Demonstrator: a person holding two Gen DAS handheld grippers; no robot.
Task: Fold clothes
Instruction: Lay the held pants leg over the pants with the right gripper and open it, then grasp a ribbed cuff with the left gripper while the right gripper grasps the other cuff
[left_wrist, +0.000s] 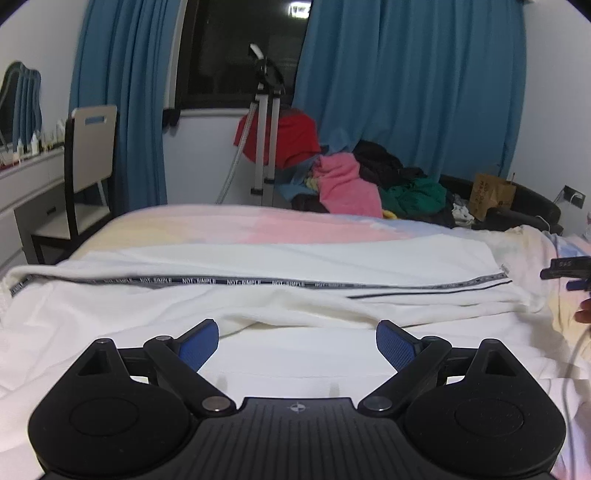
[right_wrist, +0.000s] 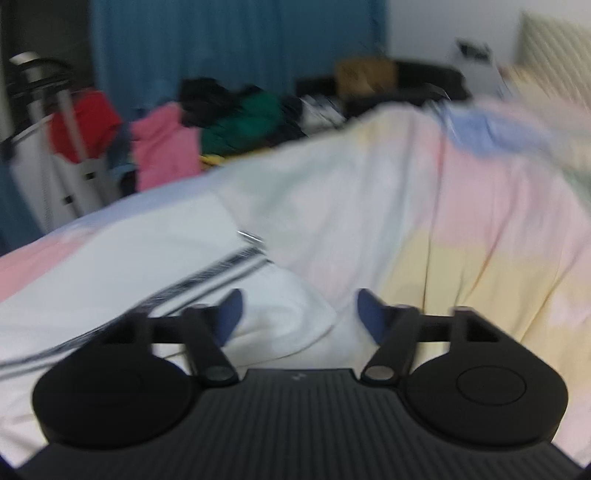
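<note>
Two grippers spread, empty: left gripper (left_wrist: 297, 341), right gripper (right_wrist: 299, 314) | white trousers (left_wrist: 258, 266) long axis left-right on bed (left_wrist: 221, 221)

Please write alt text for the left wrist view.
The open left gripper hovers over white trousers with a lettered side stripe, spread on a pastel bed cover. Behind are blue curtains and a clothes pile.

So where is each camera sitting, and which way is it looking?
Left wrist view: sits on the left gripper, looks across the white garment on the bed toward the blue curtains; its open blue fingers show, with the other gripper's tip at the right edge.
Right wrist view: sits on the right gripper, blurred, looks over the garment's end and the pastel bedcover; its open fingers show.
Both share the garment, bedcover, curtains, pink cloth and clothes pile.
</note>
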